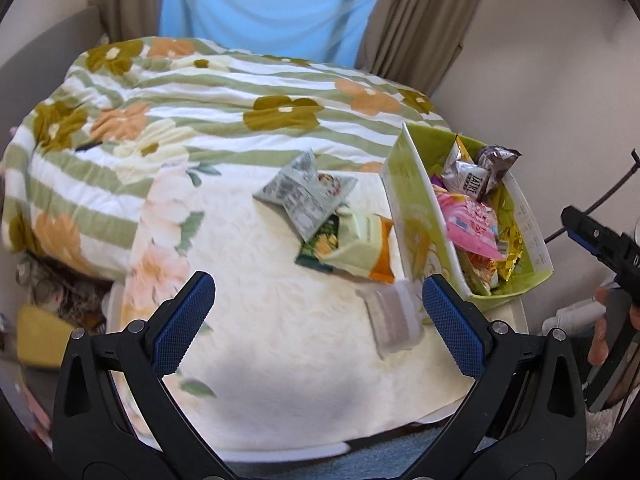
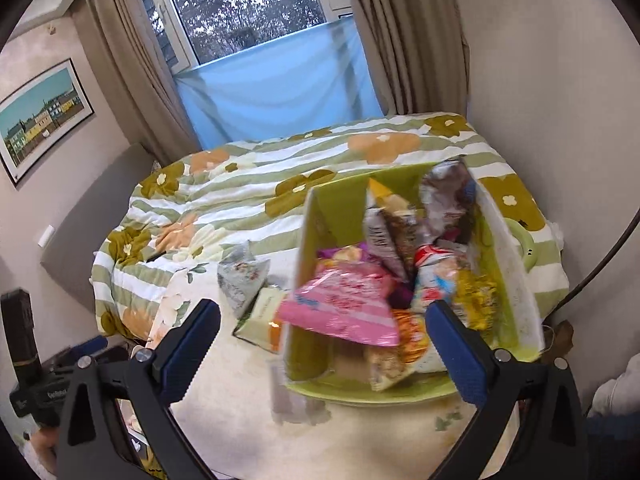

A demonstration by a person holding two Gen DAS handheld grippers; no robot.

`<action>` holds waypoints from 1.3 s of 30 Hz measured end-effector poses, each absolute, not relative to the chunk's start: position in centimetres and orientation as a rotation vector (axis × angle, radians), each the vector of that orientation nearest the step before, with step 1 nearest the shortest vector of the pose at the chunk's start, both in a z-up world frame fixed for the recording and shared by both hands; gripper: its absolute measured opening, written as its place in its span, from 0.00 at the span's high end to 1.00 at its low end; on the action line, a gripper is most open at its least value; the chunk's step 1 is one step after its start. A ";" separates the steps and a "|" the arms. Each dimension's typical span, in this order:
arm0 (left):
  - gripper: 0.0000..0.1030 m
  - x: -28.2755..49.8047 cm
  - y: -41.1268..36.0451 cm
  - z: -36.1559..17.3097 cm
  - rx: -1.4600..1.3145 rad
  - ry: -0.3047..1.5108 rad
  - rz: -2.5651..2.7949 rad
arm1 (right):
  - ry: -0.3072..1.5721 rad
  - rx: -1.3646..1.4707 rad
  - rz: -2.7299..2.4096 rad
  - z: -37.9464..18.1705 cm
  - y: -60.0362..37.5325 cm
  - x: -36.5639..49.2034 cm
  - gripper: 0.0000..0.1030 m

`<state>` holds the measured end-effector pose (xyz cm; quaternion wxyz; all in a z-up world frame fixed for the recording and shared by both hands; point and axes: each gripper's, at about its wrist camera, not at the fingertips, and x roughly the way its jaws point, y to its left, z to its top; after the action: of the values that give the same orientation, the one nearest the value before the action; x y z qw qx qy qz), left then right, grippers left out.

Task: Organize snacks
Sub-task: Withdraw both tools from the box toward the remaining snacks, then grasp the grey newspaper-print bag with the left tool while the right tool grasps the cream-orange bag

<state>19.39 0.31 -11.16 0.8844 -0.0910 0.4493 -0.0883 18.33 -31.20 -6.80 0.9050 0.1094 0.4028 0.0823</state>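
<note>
Bed with cream floral blanket (image 1: 280,352) carrying: green cardboard box (image 2: 320,216) sitting at its right edge, holding pink snack packet (image 2: 344,304); grey foil packet (image 1: 304,192) lying mid-bed. Left tool (image 1: 320,328) and right tool (image 2: 324,352) hovering, both spread, empty.

both grippers hang empty, jaws spread wide: left gripper (image 1: 318,320), right gripper (image 2: 322,350), side by side.
</note>
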 end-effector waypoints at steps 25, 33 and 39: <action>0.00 38.4 1.6 -16.9 0.103 1.053 -0.687 | 0.944 0.264 -0.055 -14.8 -15.0 23.2 0.01; 0.01 43.3 -2.1 -23.7 0.133 1.171 -0.754 | 0.974 0.248 -0.111 -18.9 -13.7 25.9 0.01; 0.01 45.4 -2.8 -27.2 0.108 1.238 -0.779 | 1.002 0.202 -0.149 -21.7 -13.2 27.3 0.01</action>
<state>45.39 -2.79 -27.19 0.7427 0.0491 0.5652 -0.3557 27.26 -13.24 -21.73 0.8696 0.0965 0.4790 -0.0712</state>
